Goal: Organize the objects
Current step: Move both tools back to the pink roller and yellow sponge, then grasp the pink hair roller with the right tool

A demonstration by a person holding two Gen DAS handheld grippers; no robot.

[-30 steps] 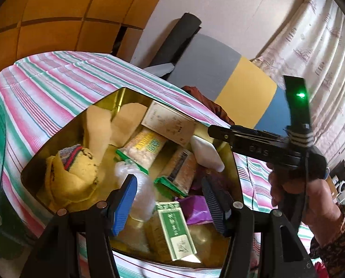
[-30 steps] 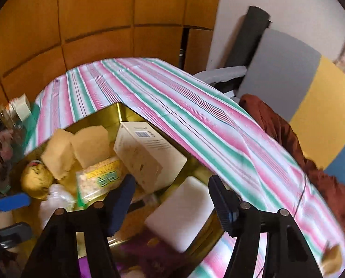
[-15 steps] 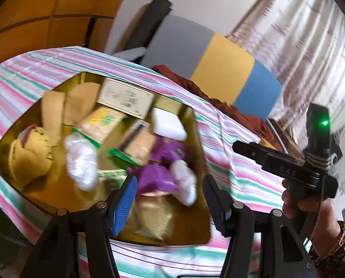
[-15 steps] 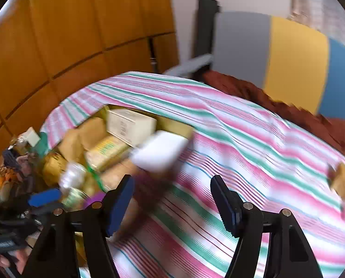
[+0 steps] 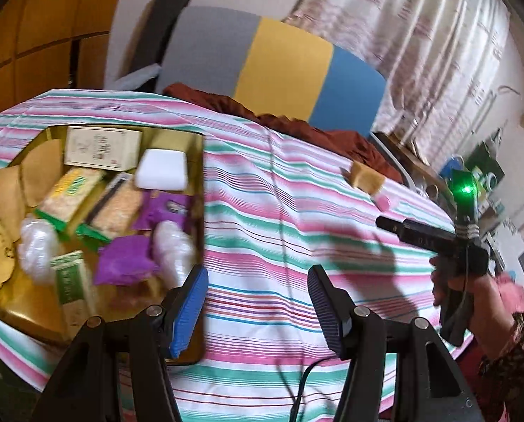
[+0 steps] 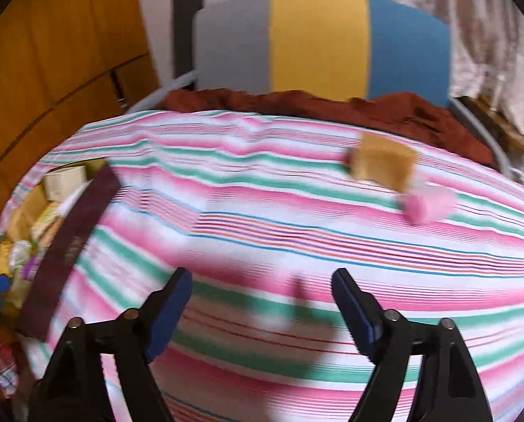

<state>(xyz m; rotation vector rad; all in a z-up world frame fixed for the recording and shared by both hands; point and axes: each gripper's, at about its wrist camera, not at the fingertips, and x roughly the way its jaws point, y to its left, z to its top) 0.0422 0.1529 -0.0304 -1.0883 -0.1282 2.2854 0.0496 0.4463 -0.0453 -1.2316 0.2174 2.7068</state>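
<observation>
A gold tray (image 5: 12, 316) at the left of the striped tablecloth (image 5: 279, 211) holds several items: a cream box (image 5: 102, 147), a white block (image 5: 161, 168), purple packets (image 5: 125, 260) and green-edged packs (image 5: 72, 193). A tan block (image 6: 381, 165) and a small pink object (image 6: 429, 204) lie on the cloth at the far right; both also show in the left wrist view, the tan block (image 5: 365, 177) and the pink object (image 5: 383, 202). My left gripper (image 5: 258, 302) is open and empty beside the tray's right edge. My right gripper (image 6: 262, 306) is open and empty over the bare cloth, well short of the tan block.
A grey, yellow and blue headboard (image 6: 318, 42) and a dark red cloth (image 6: 297, 105) lie behind the table. Wooden panels (image 6: 51, 52) stand at the left. A curtain (image 5: 420, 35) hangs at the right. The tray's dark rim (image 6: 72, 246) shows at the left of the right wrist view.
Both grippers have swung right, away from over the tray toward the bare cloth. The tan block and pink object have come into view. Both stayed open and empty.
</observation>
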